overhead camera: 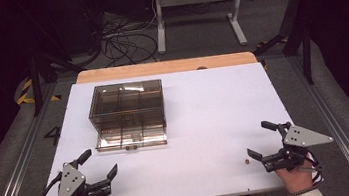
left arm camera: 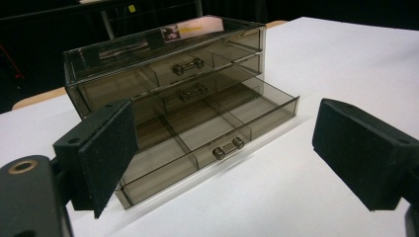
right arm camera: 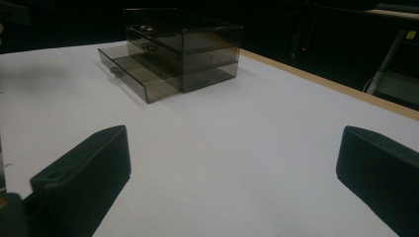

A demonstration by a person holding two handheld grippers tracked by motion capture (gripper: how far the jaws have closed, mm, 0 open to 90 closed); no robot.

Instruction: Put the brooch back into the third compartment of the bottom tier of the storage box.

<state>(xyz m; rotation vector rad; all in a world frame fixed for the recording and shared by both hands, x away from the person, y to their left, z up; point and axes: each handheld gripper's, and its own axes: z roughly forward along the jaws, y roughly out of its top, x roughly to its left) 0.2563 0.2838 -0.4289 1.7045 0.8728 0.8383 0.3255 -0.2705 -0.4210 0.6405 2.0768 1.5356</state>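
With the bottom drawer (overhead camera: 131,138) of the drawer box (overhead camera: 127,109) at upper left already pulled out, both tools, left tool (overhead camera: 99,166) and right tool (overhead camera: 262,140), sit at the lower corners, jaws apart, holding nothing; a small object (overhead camera: 246,161) lies unhandled on the surface (overhead camera: 216,123).

A white table top (overhead camera: 216,123) with a wooden far edge (overhead camera: 166,67); grey carpet floor (overhead camera: 195,35) beyond, strewn with dark cables (overhead camera: 122,41); a white desk frame (overhead camera: 199,4); surroundings dim, perhaps black-curtained.

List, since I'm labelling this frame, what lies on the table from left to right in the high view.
Left gripper → smoky clear drawer box with its bottom drawer pulled out → small brown object on the white table → right gripper.
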